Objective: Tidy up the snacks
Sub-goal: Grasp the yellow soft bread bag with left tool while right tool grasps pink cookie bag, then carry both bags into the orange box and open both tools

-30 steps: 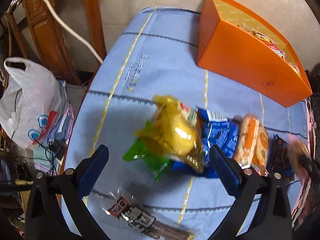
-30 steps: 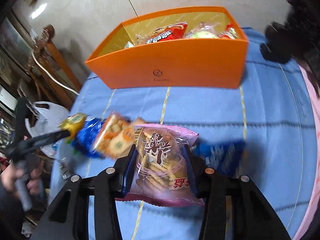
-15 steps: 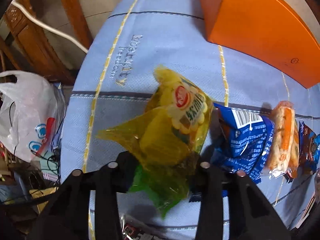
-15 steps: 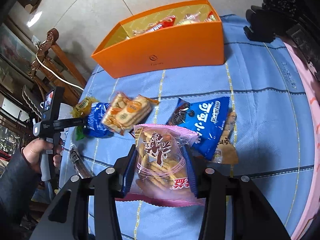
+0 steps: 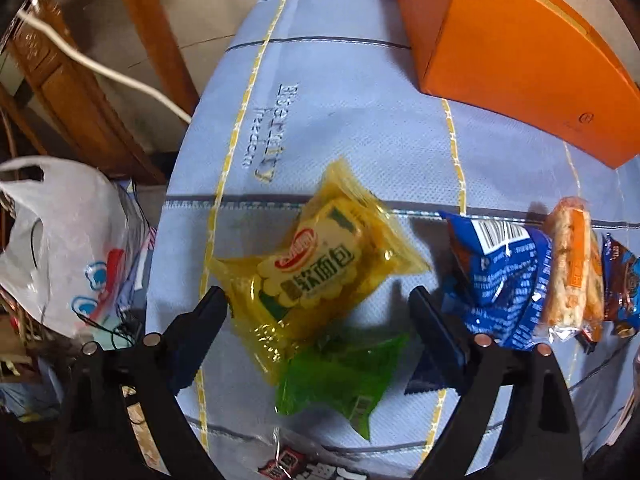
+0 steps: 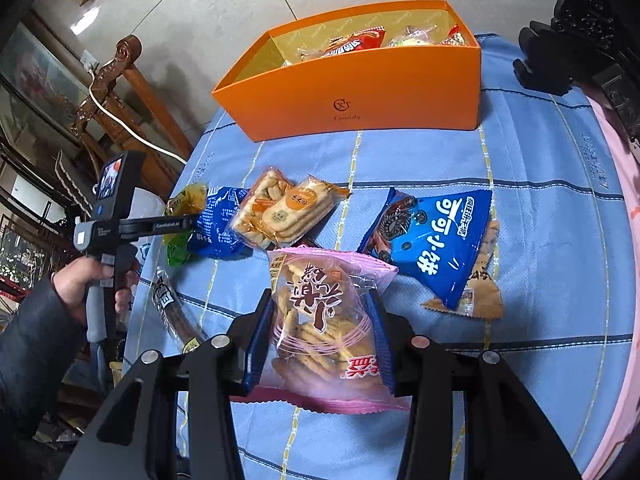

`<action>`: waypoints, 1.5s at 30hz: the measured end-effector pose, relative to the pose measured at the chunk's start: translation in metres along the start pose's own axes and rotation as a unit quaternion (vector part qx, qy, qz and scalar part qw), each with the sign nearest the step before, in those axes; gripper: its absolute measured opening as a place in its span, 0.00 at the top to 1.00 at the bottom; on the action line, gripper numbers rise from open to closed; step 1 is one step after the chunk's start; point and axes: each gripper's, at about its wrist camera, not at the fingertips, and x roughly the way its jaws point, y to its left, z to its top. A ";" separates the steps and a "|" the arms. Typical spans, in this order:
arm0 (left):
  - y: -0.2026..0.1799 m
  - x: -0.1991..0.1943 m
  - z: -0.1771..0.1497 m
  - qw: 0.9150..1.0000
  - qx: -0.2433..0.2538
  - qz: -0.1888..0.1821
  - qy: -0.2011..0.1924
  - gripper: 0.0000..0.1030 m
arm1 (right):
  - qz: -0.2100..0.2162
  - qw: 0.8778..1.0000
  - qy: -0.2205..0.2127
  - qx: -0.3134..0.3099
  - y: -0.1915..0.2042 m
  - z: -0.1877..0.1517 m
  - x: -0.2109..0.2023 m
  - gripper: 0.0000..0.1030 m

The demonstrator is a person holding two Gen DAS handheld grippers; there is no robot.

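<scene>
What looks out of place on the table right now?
The yellow bread packet lies loose and askew on a green packet, between the left gripper's opening jaws rather than gripped. Nothing looks spilled or torn. The right gripper holds the pink biscuit bag, not yet in the orange box.

Black fingers, blue pads, dark sleeve

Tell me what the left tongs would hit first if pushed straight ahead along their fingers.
Most likely the yellow plastic bread packet, which lies between the opening left tongs on the blue striped tablecloth. Depth is unclear.
</scene>
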 end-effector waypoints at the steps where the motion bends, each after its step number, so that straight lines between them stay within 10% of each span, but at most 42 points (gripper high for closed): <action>1: -0.002 0.002 0.003 1.000 0.006 0.004 -0.001 0.13 | 0.000 1.000 0.000 0.002 -0.001 0.000 0.000 0.56; 11: -0.015 -0.004 0.003 0.996 0.087 0.013 -0.030 0.54 | 0.002 1.000 0.004 0.011 -0.002 0.002 0.005 0.55; 23: -0.001 -0.070 -0.025 0.993 0.024 -0.082 -0.080 0.54 | 0.003 1.000 -0.003 -0.020 0.014 0.012 -0.002 0.56; 26: -0.003 -0.078 -0.031 0.992 0.021 -0.086 -0.087 0.54 | -0.031 0.998 0.055 -0.024 0.010 -0.001 0.020 0.33; 33: -0.012 -0.080 -0.043 0.991 0.020 -0.098 -0.084 0.54 | -0.075 0.993 0.089 0.028 0.003 -0.025 0.066 0.31; 39: -0.022 -0.082 -0.052 0.991 0.025 -0.108 -0.077 0.54 | -0.124 0.990 0.062 -0.005 0.015 -0.028 0.084 0.57; 45: -0.025 -0.094 -0.056 0.989 0.029 -0.119 -0.087 0.54 | -0.046 0.998 0.015 0.026 0.003 -0.022 0.023 0.60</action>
